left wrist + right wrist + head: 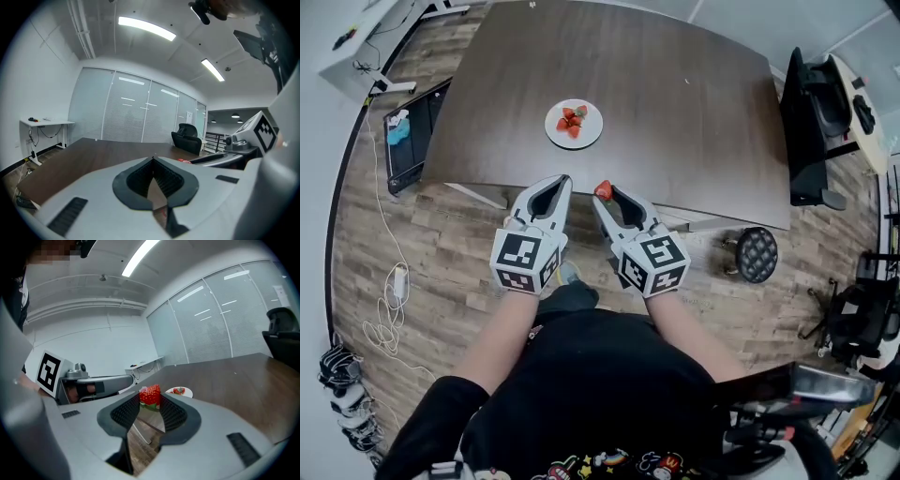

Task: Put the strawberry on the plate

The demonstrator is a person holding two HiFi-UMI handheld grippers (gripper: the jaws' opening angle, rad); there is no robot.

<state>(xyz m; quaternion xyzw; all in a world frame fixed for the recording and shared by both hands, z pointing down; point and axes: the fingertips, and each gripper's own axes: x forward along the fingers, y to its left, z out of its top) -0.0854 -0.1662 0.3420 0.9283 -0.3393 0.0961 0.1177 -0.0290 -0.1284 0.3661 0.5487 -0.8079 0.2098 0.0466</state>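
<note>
Red against the grey jaws, one strawberry (150, 394) sits pinched between the tips of the right gripper (602, 199). That gripper is closed on it just above the near edge of the brown table (675, 112). The left gripper (563, 182) hangs just to its left, its jaws brought together with nothing between them. The white plate (591, 137) lies farther in on the table, a little left of the held fruit and clearly apart from it.

The step in hand looks like the carry: the fruit is gripped but not yet over the plate. The next move calls for a reach forward and slightly left until the berry is above a bare part of the plate. Then it needs lowering close and a gentle parting of the jaws, so the soft fruit neither rolls off nor knocks the others.

Counted: one table, one plate, two grippers and one strawberry in the jaws. A small red cluster (572, 120) lies on the plate, seemingly two or three berries, too small to separate.
</note>
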